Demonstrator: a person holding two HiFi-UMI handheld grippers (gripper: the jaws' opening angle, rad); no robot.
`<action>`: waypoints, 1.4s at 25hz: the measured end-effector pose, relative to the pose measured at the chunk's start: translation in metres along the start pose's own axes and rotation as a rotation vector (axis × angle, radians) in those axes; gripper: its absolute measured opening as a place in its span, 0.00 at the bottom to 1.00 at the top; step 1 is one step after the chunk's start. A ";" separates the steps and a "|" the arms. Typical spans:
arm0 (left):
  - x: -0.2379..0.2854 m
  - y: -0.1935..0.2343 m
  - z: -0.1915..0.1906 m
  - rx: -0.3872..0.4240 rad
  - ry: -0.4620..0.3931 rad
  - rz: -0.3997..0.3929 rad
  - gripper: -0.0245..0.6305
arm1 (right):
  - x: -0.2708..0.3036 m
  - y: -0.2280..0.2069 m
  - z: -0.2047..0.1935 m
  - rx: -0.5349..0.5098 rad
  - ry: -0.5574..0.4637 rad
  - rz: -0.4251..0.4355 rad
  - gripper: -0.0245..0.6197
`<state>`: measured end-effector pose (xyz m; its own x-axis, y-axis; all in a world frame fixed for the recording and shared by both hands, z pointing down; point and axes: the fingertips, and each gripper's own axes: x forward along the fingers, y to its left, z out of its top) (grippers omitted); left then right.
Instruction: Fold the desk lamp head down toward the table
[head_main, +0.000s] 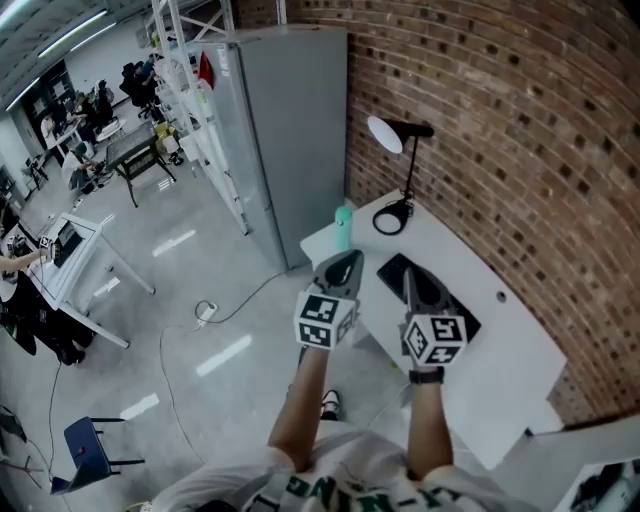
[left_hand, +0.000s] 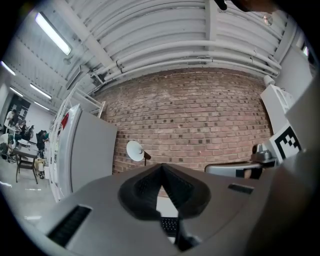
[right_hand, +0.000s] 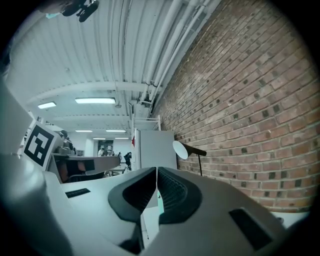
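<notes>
Both closed and empty, the left claw (left_hand: 162, 166) and right claw (right_hand: 156, 171) sit well apart from the lamp head (head_main: 384, 133) – light, probably stiff-hinged – best pressed at its rim, thin stem (head_main: 408, 172) steadied

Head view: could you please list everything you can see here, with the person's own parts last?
Desk lamp: one, black stem and ring base, white head, upright at the table's far end by the brick wall.
Table: one, white, along the wall.
Keyboard: one, black, on the table.
Bottle: one, teal, at the table's left edge.
Cabinet: one, grey, left of the table.
Chair: one, blue, on the floor at lower left.
Left gripper: grey, jaws shut, empty.
Right gripper: grey, jaws shut, empty, over the keyboard.
</notes>
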<state>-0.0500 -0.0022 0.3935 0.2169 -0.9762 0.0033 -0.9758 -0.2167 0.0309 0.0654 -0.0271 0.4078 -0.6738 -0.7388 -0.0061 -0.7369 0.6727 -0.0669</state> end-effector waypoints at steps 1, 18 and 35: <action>0.008 0.010 0.000 -0.004 0.006 -0.005 0.04 | 0.012 -0.001 -0.001 -0.002 0.005 -0.007 0.06; 0.105 0.101 -0.017 -0.072 0.051 -0.094 0.04 | 0.137 -0.019 -0.023 -0.024 0.057 -0.082 0.06; 0.246 0.135 0.047 -0.032 0.045 -0.160 0.04 | 0.225 -0.110 -0.006 0.030 -0.004 -0.102 0.06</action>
<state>-0.1299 -0.2720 0.3511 0.3710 -0.9277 0.0404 -0.9274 -0.3680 0.0663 -0.0056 -0.2671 0.4194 -0.5949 -0.8038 -0.0013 -0.7999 0.5922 -0.0970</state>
